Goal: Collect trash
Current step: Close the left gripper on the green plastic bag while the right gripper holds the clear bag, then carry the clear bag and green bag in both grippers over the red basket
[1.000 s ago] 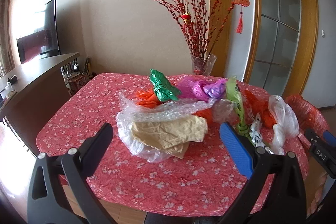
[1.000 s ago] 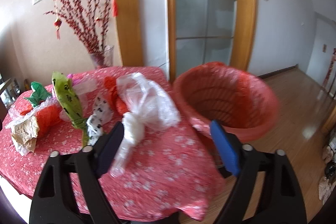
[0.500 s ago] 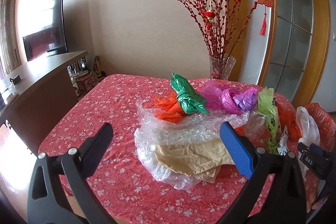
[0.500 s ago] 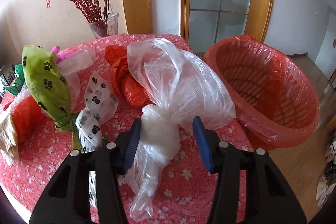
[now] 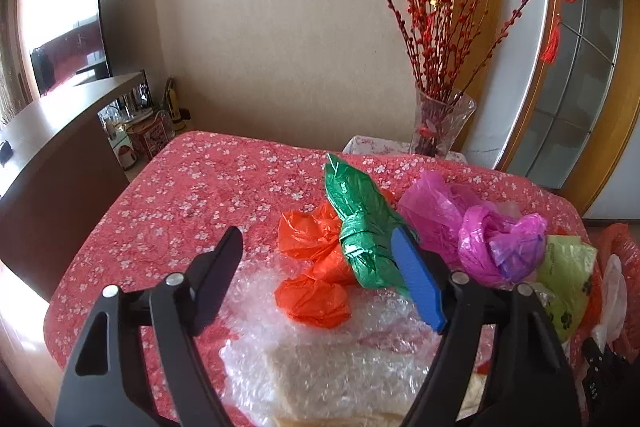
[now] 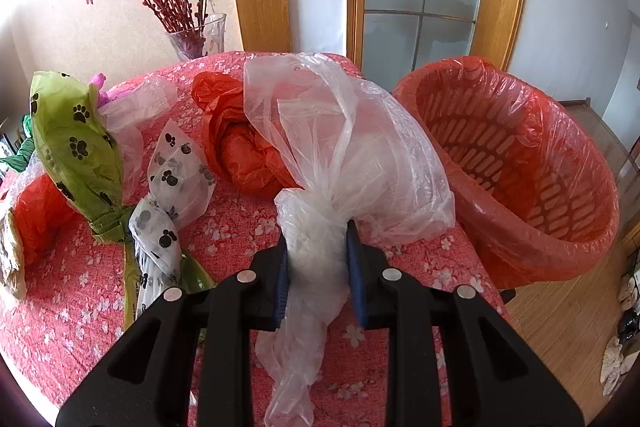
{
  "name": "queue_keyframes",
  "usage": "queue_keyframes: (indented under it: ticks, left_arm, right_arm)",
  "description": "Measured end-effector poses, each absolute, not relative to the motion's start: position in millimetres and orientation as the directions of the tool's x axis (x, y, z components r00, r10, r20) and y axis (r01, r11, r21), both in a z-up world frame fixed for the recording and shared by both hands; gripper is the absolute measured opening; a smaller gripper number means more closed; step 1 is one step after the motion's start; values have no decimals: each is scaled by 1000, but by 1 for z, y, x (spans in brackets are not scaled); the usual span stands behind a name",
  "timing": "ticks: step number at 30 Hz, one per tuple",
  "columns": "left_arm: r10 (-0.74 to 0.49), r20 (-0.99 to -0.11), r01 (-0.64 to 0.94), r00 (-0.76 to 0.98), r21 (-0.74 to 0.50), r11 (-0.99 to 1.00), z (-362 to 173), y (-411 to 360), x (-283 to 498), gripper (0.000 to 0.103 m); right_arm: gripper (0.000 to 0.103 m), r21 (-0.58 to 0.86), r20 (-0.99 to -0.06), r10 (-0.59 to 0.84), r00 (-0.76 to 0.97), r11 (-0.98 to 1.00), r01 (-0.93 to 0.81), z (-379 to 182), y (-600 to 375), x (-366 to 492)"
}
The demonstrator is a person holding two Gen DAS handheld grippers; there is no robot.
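- Right wrist view: the right gripper [image 6: 316, 267] points down at the table, its jaws closing, blue pads pressed on either side of the knotted neck of a clear plastic bag [image 6: 344, 155].
- The bag's long axis runs straight away from the gripper: a thin tail trails back under the fingers, and the puffy body billows beyond the tips.
- The red lined basket [image 6: 560, 239] sits just right of the bag, past the table [image 6: 60, 307] edge (the likely drop spot, in my judgement), so the right hand is the nearer one for this piece.
- Left wrist view: the left gripper [image 5: 320, 275] has its jaws closing with nothing pinched yet; an orange bag [image 5: 312, 267] and a green knotted bag [image 5: 360, 227] lie between and just beyond the fingers, above bubble wrap [image 5: 320, 359].
- Only the right view shows the basket's inside and the paw-print bags [image 6: 76, 151]; only the left view shows the purple bags [image 5: 500, 243] clearly.
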State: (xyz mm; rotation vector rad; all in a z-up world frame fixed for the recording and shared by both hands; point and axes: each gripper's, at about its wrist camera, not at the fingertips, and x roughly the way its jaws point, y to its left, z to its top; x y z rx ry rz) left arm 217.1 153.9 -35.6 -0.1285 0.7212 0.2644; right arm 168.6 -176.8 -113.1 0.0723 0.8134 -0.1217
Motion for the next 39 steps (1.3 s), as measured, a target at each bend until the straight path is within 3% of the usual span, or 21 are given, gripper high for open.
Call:
queue_keyframes:
  ticks: [5, 12, 15, 19, 20, 23, 26, 29, 35, 39]
  left_arm:
    - [160, -721, -265, 674, -34, 964, -53, 159, 245, 69]
    - [128, -727, -211, 675, -23, 977, -69, 152, 252, 68]
    - [106, -737, -197, 668, -37, 980, -74, 151, 256, 60]
    - [25, -741, -172, 671, -122, 977, -78, 155, 259, 33]
    - [7, -739, -166, 673, -142, 976, -78, 157, 258, 31]
    - [-13, -730, -159, 683, -166, 973, -77, 157, 254, 37]
    - [-13, -723, -155, 690, -166, 974, -76, 156, 249, 52]
    - [-17, -720, -151, 694, -169, 974, -75, 152, 249, 55]
    - [44, -765, -179, 643, -95, 979, -86, 145, 263, 51]
    - [47, -757, -184, 651, -97, 978, -84, 147, 259, 35]
  right_arm:
    - [26, 19, -731, -79, 678, 990, 137, -114, -176, 171]
    - [26, 26, -733, -77, 676, 990, 141, -115, -178, 175]
    - [26, 30, -732, -73, 677, 990, 140, -116, -178, 176]
    - [26, 42, -732, -63, 679, 990, 138, -116, -179, 176]
    - [26, 46, -731, -61, 680, 989, 138, -115, -179, 175]
    - [26, 55, -728, -55, 684, 989, 139, -114, -181, 173]
    - [26, 65, -724, -50, 688, 988, 140, -113, -184, 171]
    - [26, 73, -724, -44, 688, 987, 141, -114, -187, 172]
    - [26, 101, -721, -21, 692, 986, 135, -113, -193, 172]
    - [26, 111, -717, -11, 697, 985, 129, -111, -196, 172]
